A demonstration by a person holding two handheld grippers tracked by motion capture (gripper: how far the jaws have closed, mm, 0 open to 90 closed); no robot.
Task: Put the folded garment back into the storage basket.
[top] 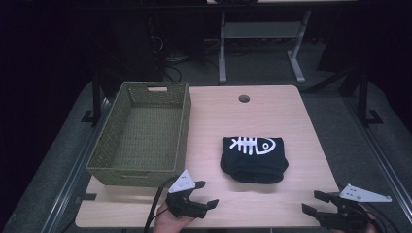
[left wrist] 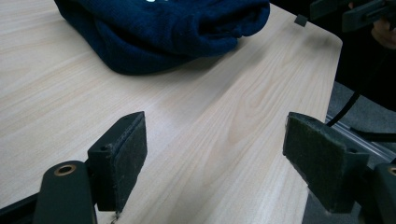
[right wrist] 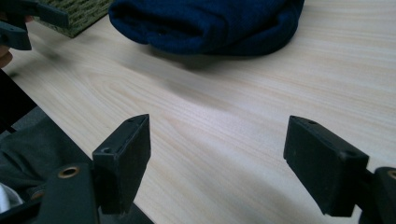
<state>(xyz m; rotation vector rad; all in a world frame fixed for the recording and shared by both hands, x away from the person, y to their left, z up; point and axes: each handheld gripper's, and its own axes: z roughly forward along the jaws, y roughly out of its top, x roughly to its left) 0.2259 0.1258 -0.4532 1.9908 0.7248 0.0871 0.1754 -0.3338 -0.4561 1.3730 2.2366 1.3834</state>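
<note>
Ahead of both grippers' jaws | folded dark garment point(top: 254, 158) | apart, untouched

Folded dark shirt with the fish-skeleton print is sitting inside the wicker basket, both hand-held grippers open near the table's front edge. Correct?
Not quite. The shirt lies on the bare table, to the right of the empty wicker basket, not inside it; the high view shows this. The rest holds: left hand-held gripper and right hand-held gripper are both open near the front edge.
</note>
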